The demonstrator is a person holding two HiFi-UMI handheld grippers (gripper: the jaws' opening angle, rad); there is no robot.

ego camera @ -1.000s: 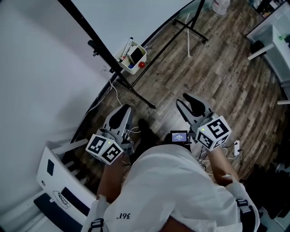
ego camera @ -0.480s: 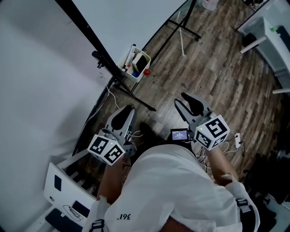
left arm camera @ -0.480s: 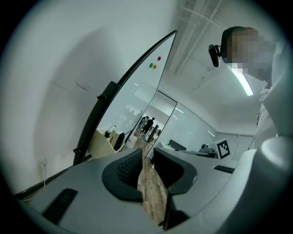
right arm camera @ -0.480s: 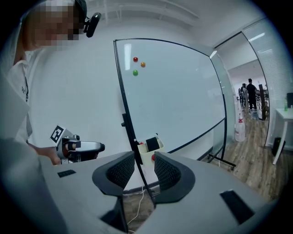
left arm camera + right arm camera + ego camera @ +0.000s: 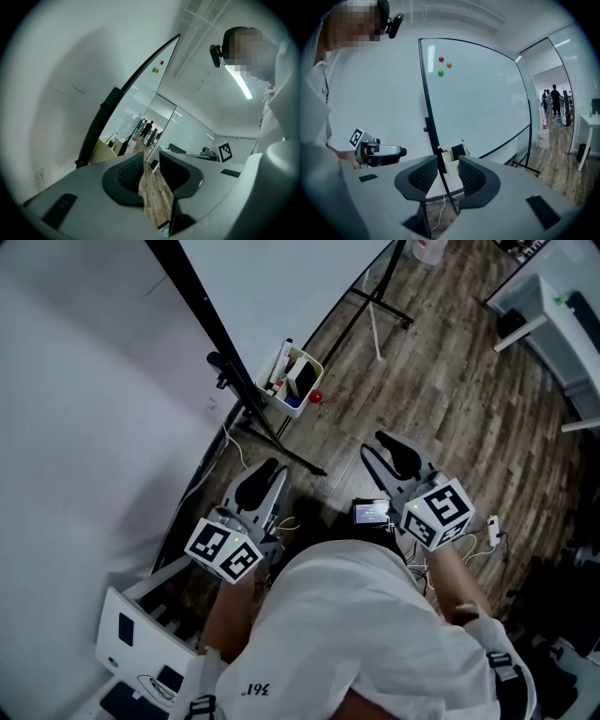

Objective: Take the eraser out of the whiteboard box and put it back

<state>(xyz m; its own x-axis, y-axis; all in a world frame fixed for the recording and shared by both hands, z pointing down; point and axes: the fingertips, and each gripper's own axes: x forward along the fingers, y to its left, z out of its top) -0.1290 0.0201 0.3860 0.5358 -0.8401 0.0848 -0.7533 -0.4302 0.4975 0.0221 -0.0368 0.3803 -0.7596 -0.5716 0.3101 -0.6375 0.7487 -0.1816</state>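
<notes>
We stood on the brown wood-plank floor [image 5: 450, 399] beside the large white whiteboard on its black stand [image 5: 272, 296]. Our left tongs [image 5: 265, 476] had just been opening and stood wide with nothing between them. Our right tongs [image 5: 389, 454] gaped partway, also empty. Both were well apart from the small cream plastic box [image 5: 450, 166] hanging at the board's frame. The black rectangular eraser [image 5: 458, 151] stood upright inside it.

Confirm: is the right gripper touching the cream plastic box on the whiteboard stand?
Apart. Head view shows bare wooden floor between the right gripper and the cream plastic box.
</notes>
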